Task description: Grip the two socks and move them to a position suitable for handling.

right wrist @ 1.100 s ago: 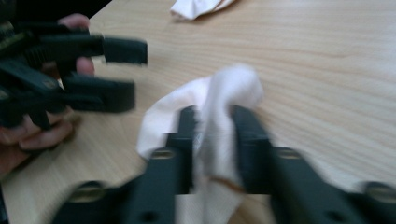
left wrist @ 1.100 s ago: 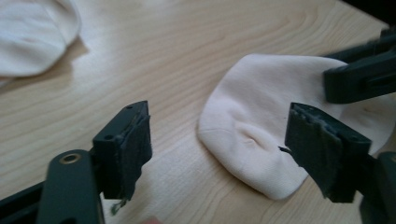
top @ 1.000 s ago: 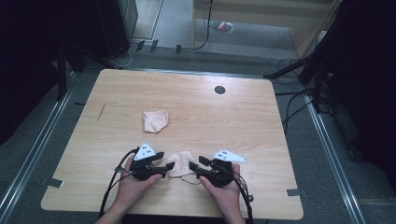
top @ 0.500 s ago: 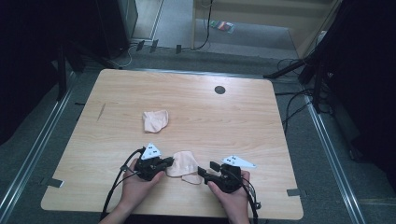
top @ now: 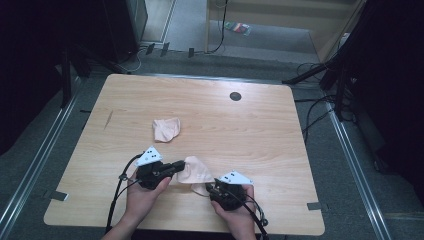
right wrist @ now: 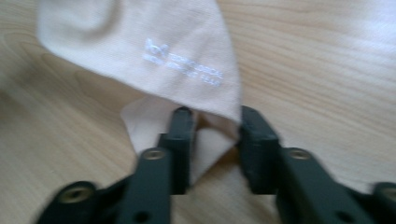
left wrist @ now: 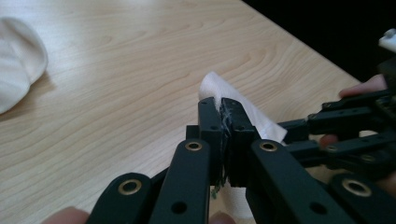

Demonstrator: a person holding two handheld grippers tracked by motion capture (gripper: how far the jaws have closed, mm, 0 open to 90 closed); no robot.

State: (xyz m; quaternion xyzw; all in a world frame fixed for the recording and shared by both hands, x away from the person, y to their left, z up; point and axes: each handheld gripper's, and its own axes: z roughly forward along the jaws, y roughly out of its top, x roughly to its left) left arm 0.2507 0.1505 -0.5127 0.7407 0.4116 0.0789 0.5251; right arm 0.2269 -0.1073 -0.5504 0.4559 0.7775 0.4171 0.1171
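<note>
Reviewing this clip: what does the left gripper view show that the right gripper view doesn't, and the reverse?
Left gripper view alone: the left gripper with its jaws shut on the near cloth, the second cloth lying apart on the table, and the right gripper close by.

Right gripper view alone: white printed lettering on the near cloth, and the right gripper's jaws open around a corner of it.

Both: the near cloth and the wooden tabletop.
</note>
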